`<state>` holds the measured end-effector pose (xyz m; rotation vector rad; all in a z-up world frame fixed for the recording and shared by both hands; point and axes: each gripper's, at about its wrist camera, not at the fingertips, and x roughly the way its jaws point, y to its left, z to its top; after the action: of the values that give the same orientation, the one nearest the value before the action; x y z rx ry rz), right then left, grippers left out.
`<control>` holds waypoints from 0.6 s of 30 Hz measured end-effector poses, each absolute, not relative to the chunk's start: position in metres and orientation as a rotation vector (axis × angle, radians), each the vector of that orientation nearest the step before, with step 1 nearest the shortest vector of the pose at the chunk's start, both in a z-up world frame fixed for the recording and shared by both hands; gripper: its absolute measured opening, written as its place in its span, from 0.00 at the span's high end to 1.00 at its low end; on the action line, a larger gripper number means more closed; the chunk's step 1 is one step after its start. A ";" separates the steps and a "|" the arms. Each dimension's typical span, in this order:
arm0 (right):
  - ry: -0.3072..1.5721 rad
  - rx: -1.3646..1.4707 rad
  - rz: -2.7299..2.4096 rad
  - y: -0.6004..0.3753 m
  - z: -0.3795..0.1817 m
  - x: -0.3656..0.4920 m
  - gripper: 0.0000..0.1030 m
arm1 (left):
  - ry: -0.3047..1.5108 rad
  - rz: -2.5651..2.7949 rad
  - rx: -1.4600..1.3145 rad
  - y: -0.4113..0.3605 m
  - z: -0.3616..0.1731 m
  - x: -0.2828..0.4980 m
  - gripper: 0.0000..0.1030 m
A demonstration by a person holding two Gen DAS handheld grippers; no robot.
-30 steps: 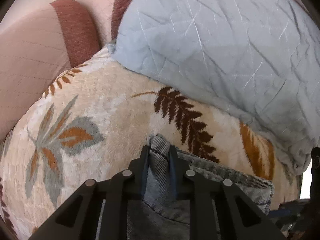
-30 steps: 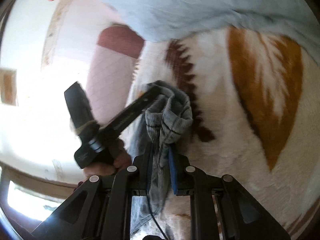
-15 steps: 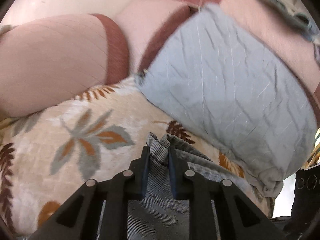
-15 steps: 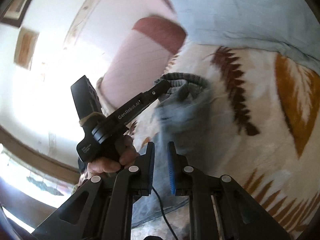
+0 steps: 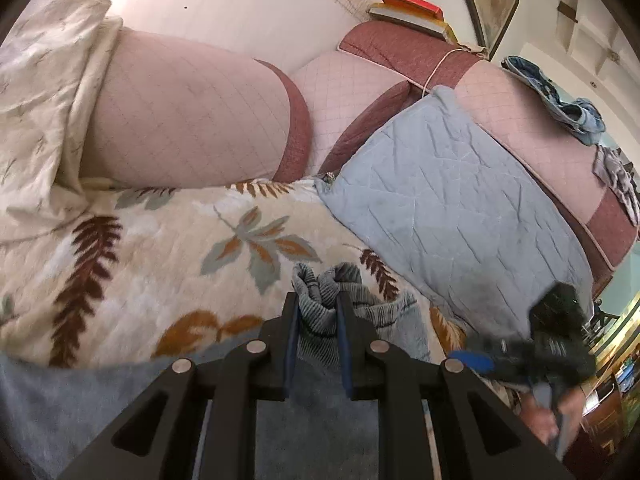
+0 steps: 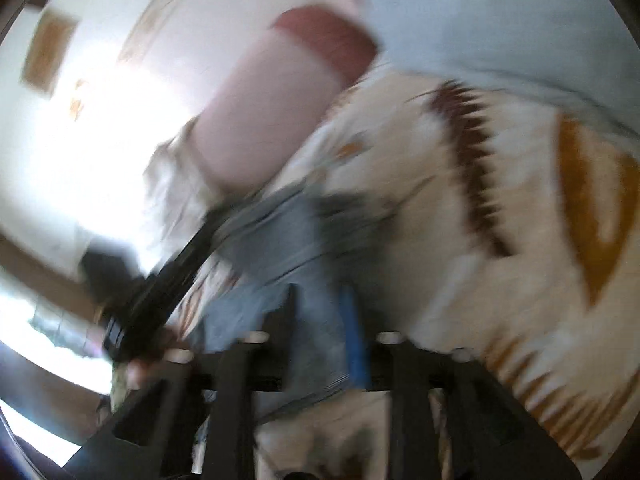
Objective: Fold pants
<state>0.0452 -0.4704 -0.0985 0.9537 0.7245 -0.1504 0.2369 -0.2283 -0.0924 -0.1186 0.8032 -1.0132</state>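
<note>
**Grey corduroy bunched in your left jaws, right side too blurred to read**

Grey-blue ribbed fabric, the pants [image 5: 320,320], is pinched between the two fingers of your left gripper [image 5: 316,304]. The jaws stand close together with a bunched fold of the cloth rising just above the fingertips, and the rest of the garment trails back under the gripper body toward the bottom of the left wrist view. The pants lie on a cream blanket [image 5: 160,264] printed with brown, orange and grey leaves, which covers the seat of a pink quilted sofa [image 5: 192,120] with dark red trim. A pale blue quilted cushion [image 5: 448,208] leans on the sofa back, near the pants on their right. Your right gripper [image 5: 520,356] shows at the lower right of the same view, blurred, beside the cloth.

From your right wrist, everything is smeared. Your right gripper [image 6: 320,308] has a gap between its fingers and grey cloth [image 6: 280,248] lies ahead of them, but you cannot tell whether it grips anything. The left gripper [image 6: 176,276] appears there as a dark streak reaching the pants.
</note>
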 end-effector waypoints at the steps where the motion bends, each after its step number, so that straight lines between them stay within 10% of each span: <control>1: 0.703 0.987 -0.162 -0.480 -0.105 0.045 0.42 | 0.804 -1.009 -0.115 -0.226 -0.096 0.235 0.81; 18: 0.577 1.487 0.055 -0.490 -0.181 0.090 0.42 | 0.837 -0.950 -0.097 -0.213 -0.116 0.234 0.81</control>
<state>0.0900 -0.4898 -0.1812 1.4869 0.5770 0.0546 0.2342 -0.2127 -0.1156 -0.0968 0.8371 -0.9505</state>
